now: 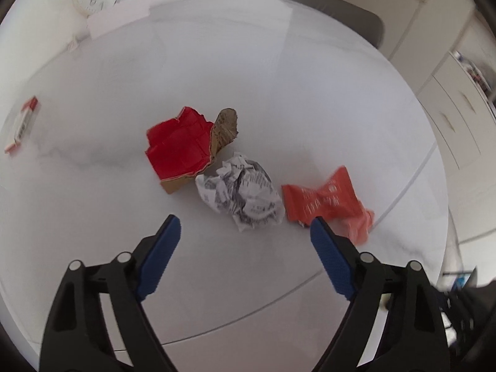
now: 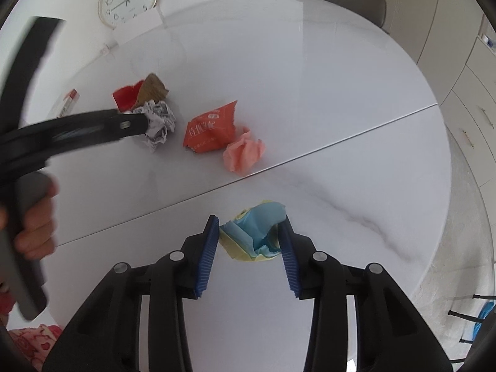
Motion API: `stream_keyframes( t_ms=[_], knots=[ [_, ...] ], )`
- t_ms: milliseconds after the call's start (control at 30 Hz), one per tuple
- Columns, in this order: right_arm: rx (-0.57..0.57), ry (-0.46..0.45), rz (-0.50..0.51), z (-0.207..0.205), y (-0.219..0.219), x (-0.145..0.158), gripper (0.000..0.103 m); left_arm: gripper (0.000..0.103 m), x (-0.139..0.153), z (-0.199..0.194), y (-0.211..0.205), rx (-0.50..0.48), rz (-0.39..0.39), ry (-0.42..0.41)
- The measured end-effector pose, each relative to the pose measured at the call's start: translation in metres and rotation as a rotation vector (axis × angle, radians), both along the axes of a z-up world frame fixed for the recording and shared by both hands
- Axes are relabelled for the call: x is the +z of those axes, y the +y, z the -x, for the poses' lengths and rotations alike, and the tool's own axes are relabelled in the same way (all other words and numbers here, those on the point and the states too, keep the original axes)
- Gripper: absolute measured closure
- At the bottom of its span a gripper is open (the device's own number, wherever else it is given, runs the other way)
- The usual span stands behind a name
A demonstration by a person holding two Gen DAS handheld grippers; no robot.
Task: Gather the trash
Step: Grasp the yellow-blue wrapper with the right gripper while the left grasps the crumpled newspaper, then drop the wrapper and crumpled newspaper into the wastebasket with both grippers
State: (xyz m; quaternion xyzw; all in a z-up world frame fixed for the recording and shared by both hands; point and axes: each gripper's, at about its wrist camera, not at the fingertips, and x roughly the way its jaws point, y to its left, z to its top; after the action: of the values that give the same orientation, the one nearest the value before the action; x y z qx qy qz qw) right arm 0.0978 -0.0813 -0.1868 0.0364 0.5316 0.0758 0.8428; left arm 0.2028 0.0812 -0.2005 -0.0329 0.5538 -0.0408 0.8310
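The right gripper (image 2: 249, 226) has its blue-padded jaws narrowed around a crumpled blue and pale-yellow wrapper (image 2: 255, 235) lying on the white marble-patterned surface (image 2: 341, 124); the right pad touches the wrapper's edge, the left pad stands just beside it. Well ahead of these jaws lie an orange snack packet (image 2: 210, 130) and a crumpled pink paper (image 2: 243, 153), touching each other. The left gripper (image 1: 245, 226) hangs with jaws wide and nothing between them. Just ahead of them sits a crumpled ball of printed white paper (image 1: 241, 192), with a torn red-faced cardboard piece (image 1: 179, 145) beyond it to the left. A person's hand (image 2: 34, 217) grips the left gripper's handle.
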Motion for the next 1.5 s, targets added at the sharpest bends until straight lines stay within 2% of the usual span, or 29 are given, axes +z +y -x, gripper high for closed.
stream_keyframes(
  t_ms=[67,200,267,300,400,500,633,800,967,1100,1233,1300,1333,1367,1500],
  knots=[
    [-0.011,-0.006,0.000,0.008,-0.010,0.007,0.063,0.027,-0.011,-0.013,-0.002,0.052,0.006,0.027],
    [-0.031,-0.003,0.000,0.022,-0.030,0.017,0.063,0.043,-0.030,-0.032,-0.004,0.143,0.034,0.083],
    [-0.036,-0.002,-0.002,0.026,-0.037,0.020,0.063,0.052,-0.036,-0.035,-0.005,0.160,0.048,0.099],
    [-0.040,-0.003,0.000,0.028,-0.041,0.022,0.063,0.060,-0.038,-0.036,-0.006,0.166,0.054,0.104],
    [-0.057,-0.010,-0.005,0.035,-0.053,0.029,0.063,0.064,-0.035,-0.032,-0.011,0.171,0.058,0.094],
    [-0.088,-0.026,-0.027,0.044,-0.068,0.037,0.063,0.066,-0.026,-0.024,-0.017,0.137,0.036,0.067],
    [-0.143,-0.047,-0.074,0.065,-0.095,0.048,0.063,0.066,0.000,-0.003,-0.023,0.066,0.001,0.018],
    [-0.231,-0.055,-0.074,0.111,-0.135,0.053,0.061,0.065,0.041,0.058,-0.032,-0.072,-0.004,-0.021],
    [-0.304,0.018,-0.072,0.149,-0.166,0.021,0.061,0.065,0.062,0.127,-0.062,-0.239,-0.006,-0.026],
    [-0.310,0.109,-0.086,0.163,-0.176,-0.028,0.061,0.065,0.062,0.174,-0.098,-0.363,0.029,0.007],
    [-0.277,0.181,-0.112,0.162,-0.172,-0.075,0.059,0.065,0.061,0.199,-0.127,-0.458,0.007,0.012],
    [-0.260,0.210,-0.113,0.159,-0.170,-0.091,0.040,0.065,0.063,0.212,-0.139,-0.491,0.000,0.010],
    [-0.259,0.225,-0.103,0.158,-0.169,-0.098,0.026,0.065,0.063,0.217,-0.144,-0.504,-0.003,0.011],
    [-0.266,0.227,-0.083,0.158,-0.170,-0.103,0.020,0.065,0.061,0.221,-0.149,-0.517,-0.006,0.012],
    [-0.307,0.214,-0.069,0.165,-0.183,-0.095,0.016,0.064,0.057,0.236,-0.168,-0.569,-0.021,0.022]
  ],
)
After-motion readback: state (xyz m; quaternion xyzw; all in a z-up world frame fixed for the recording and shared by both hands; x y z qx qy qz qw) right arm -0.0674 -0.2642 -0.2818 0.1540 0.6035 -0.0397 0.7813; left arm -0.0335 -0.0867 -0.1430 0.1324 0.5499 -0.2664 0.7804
